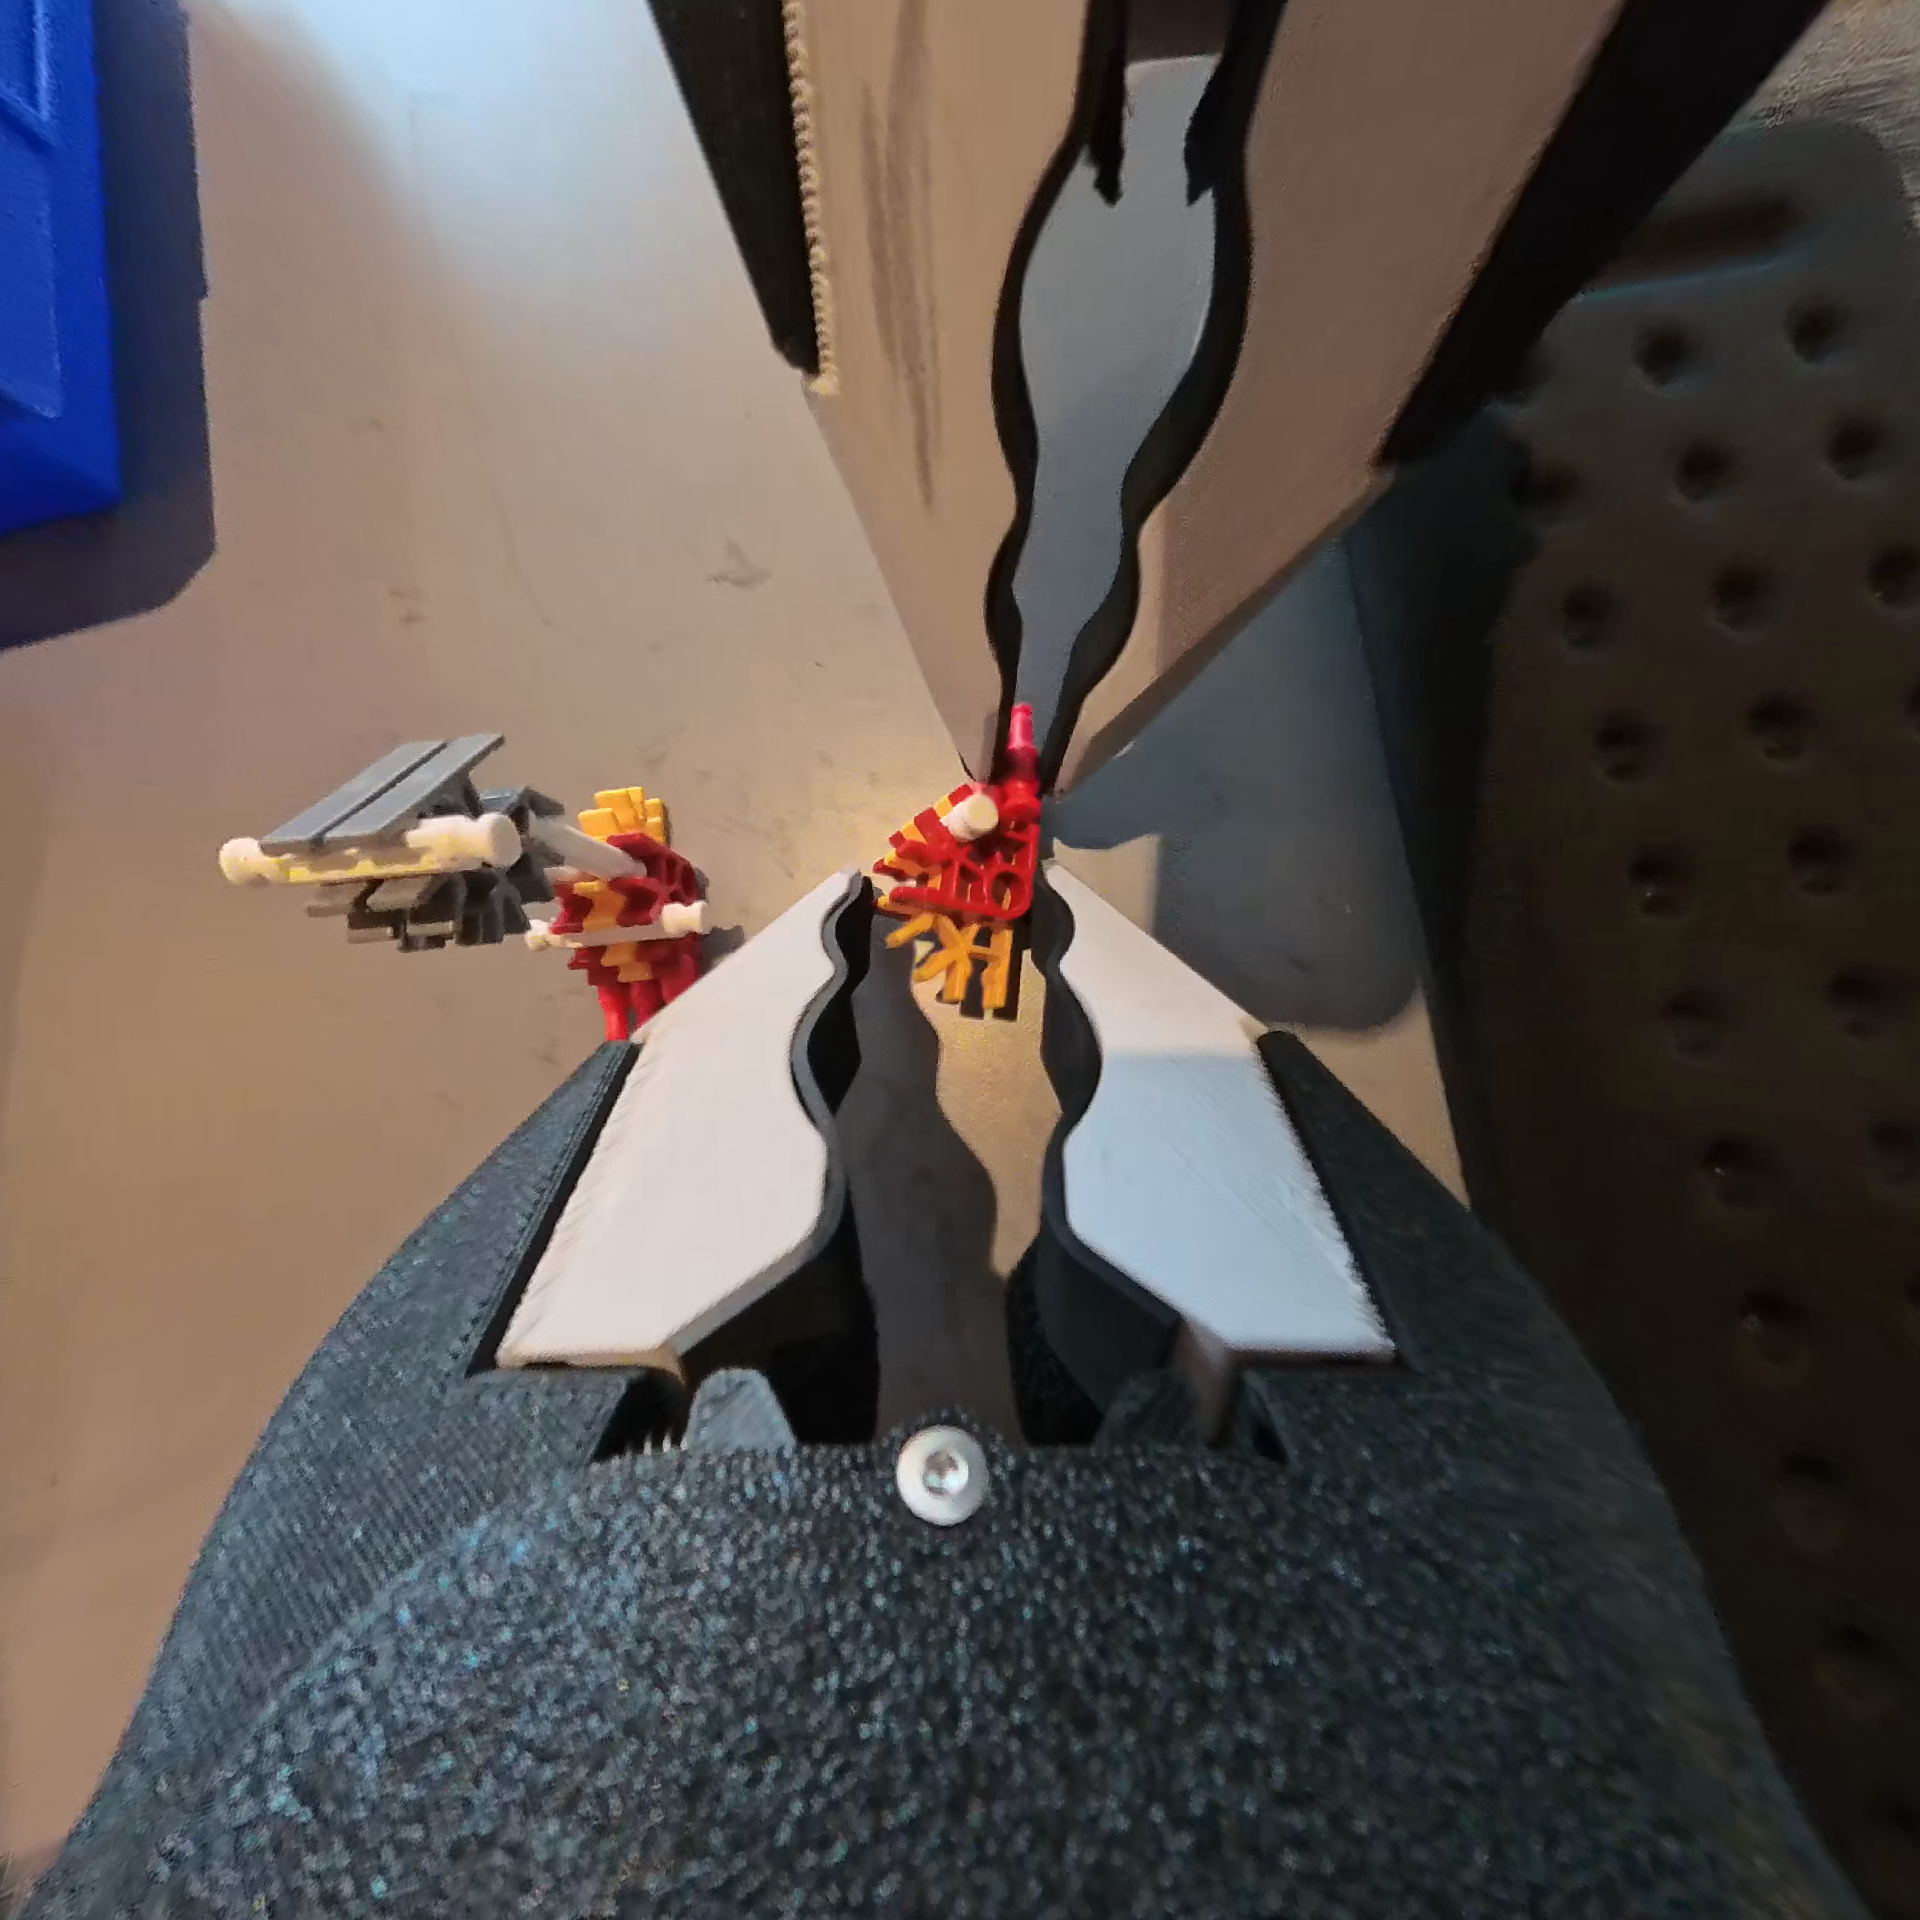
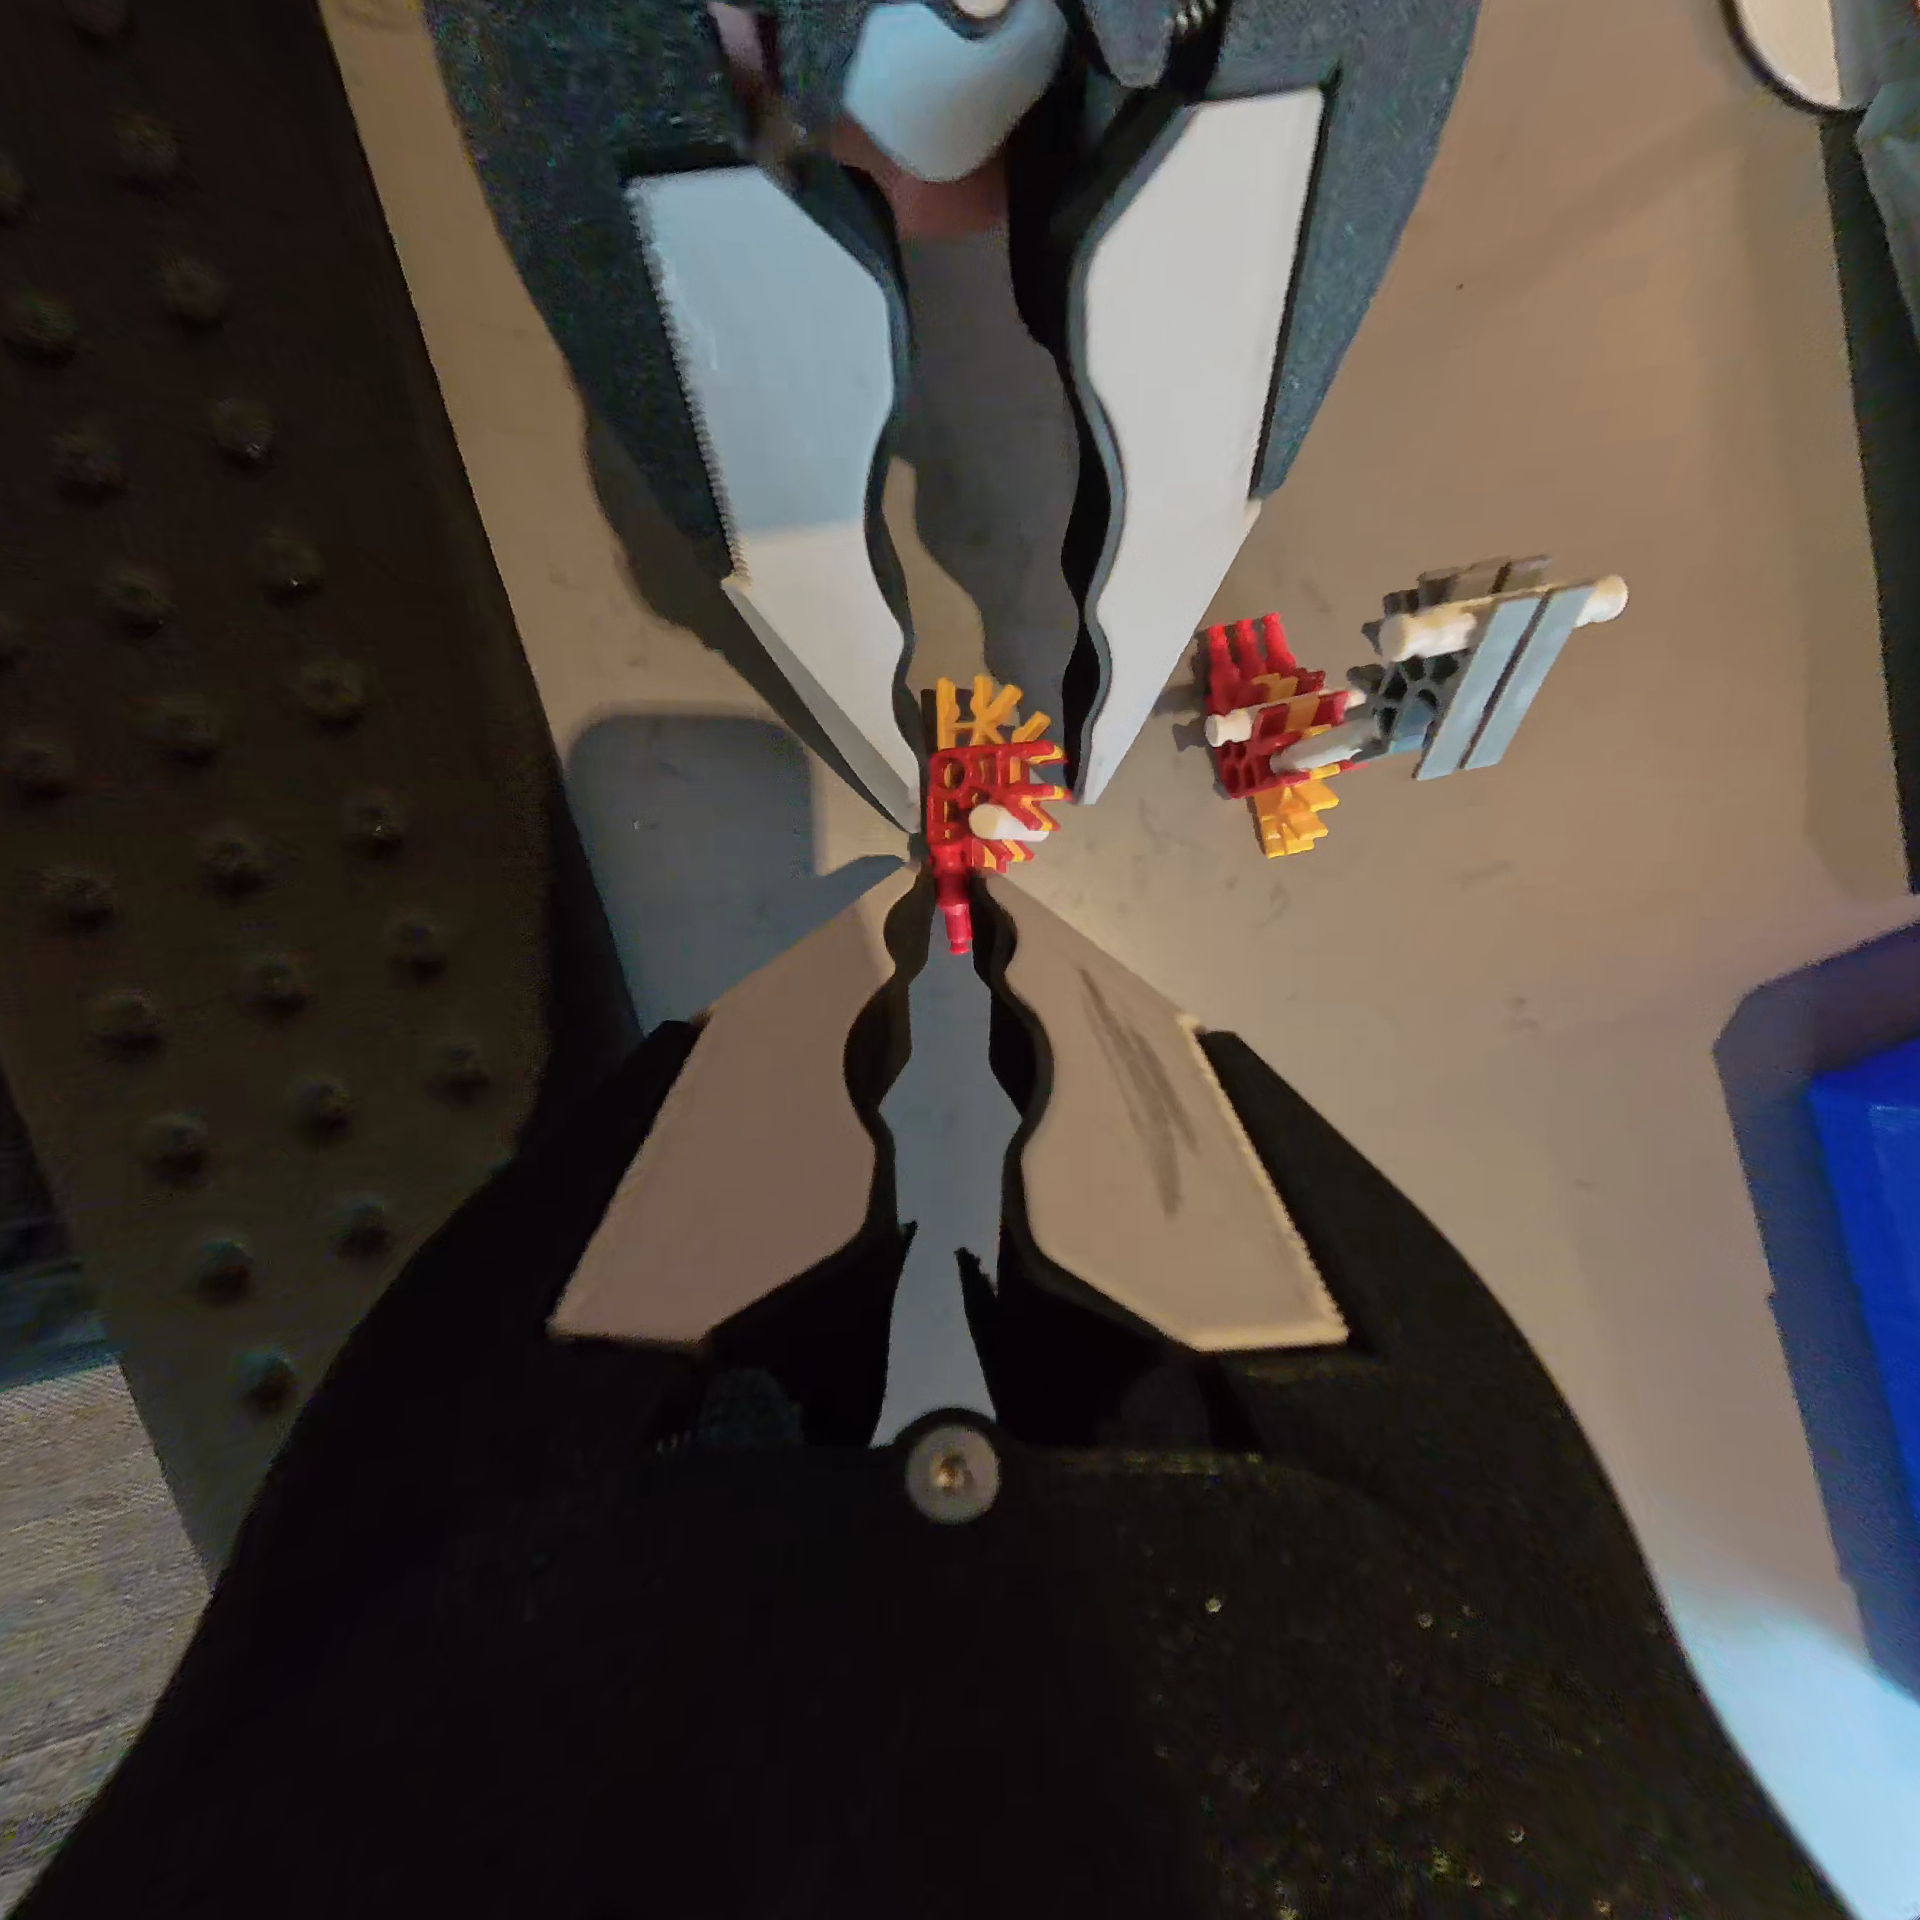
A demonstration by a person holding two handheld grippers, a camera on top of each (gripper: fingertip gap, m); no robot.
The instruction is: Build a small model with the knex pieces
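A small cluster of red and yellow toy connectors with a white rod (image 1: 961,878) hangs just above the beige table (image 1: 468,416). My right gripper (image 1: 1023,769) reaches in from the top of the left wrist view and is shut on the cluster's red stub (image 1: 1020,732). In the right wrist view my right gripper (image 2: 961,894) pinches that red stub (image 2: 956,914) at its fingertips. My left gripper (image 1: 956,883) is open, with one finger on each side of the cluster (image 2: 987,790). It enters the right wrist view from the top (image 2: 992,805); whether its fingers touch the cluster is unclear.
A larger assembly of grey, red, yellow and white pieces (image 1: 468,862) lies on the table beside the grippers, also in the right wrist view (image 2: 1382,696). A blue bin (image 1: 62,312) (image 2: 1870,1299) stands at the edge. A black perforated mat (image 1: 1714,831) (image 2: 208,727) lies on the other side. The tips of both grippers are at nearly the same place.
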